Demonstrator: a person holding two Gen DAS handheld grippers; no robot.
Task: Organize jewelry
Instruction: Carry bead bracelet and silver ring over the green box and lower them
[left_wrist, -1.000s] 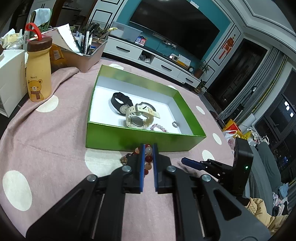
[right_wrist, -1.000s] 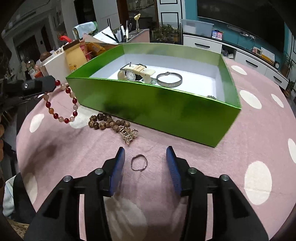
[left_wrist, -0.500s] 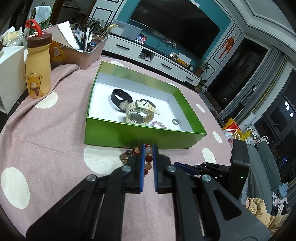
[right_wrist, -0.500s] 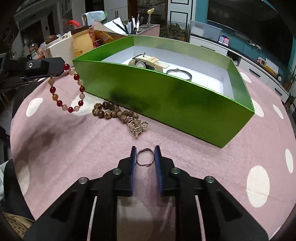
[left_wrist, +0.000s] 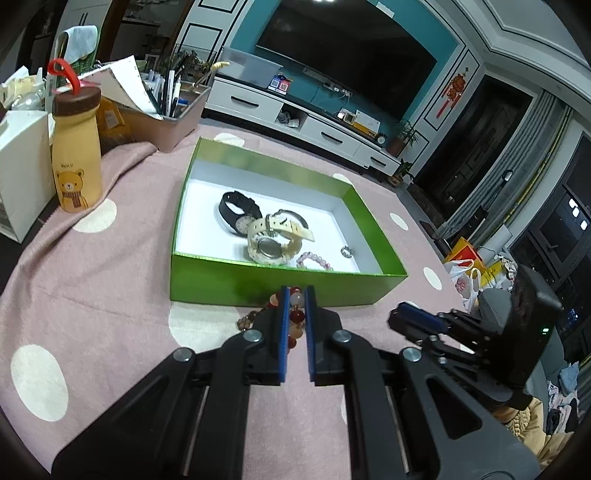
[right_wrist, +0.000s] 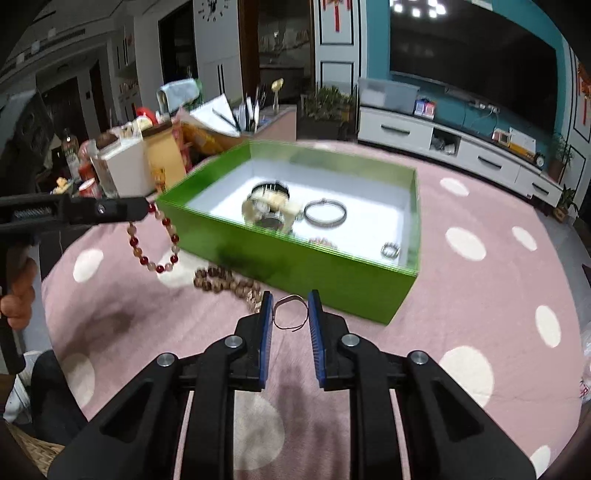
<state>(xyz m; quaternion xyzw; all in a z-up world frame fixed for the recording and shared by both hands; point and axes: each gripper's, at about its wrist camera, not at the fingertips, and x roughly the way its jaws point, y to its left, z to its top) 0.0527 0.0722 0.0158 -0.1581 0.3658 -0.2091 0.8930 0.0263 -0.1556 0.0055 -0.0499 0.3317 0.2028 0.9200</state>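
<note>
While our right gripper (right_wrist: 290, 308) clamps the thin ring (right_wrist: 289, 312) at lower centre | left gripper (left_wrist: 295, 306) pinches the bead bracelet (right_wrist: 153, 243) | we should clear the green box (right_wrist: 314, 266) wall before releasing.

We see a bench (left_wrist: 110, 280) under a pink cloth with white dots. On it sit a green box (left_wrist: 258, 280), a yellow bear bottle (left_wrist: 75, 162), a white carton (left_wrist: 22, 173) and a pen tray (left_wrist: 177, 125). A brown bead string (right_wrist: 225, 280) lies beside the box's front wall.
</note>
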